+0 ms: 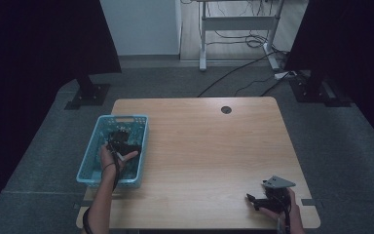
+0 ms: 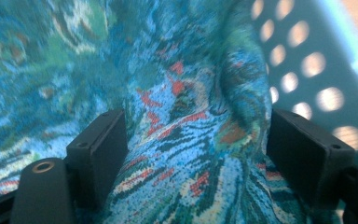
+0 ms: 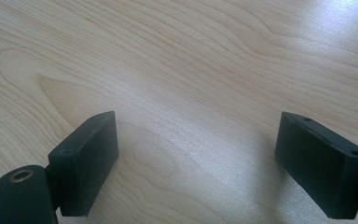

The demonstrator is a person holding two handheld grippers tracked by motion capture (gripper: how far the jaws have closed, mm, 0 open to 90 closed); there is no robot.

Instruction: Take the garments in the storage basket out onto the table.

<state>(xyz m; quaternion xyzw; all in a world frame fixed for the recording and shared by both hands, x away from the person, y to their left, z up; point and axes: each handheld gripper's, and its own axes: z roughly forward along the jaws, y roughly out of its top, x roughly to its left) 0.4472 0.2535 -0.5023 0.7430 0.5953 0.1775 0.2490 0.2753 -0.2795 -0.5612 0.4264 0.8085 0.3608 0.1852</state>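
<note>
Left gripper view: patterned cloth [image 2: 191, 154] bulges between the parted fingers [image 2: 98, 154], inside the basket [image 2: 317, 60].

Basket [image 1: 90, 163] walls hem the cloth [image 2: 191, 154]; the table [image 1: 209, 151] lies open.

Left gripper [image 1: 120, 139] near desk's left edge, pointing down, jaws wide | right gripper [image 1: 263, 200] at front right corner, low, jaws spread

Two hand-held black grippers: left gripper [image 1: 119, 141] and right gripper [image 1: 268, 197], each with blocky matte jaws bearing small screw holes, a brass-ringed hole, trailing black cable; right topped by grey three-cornered plate.
</note>
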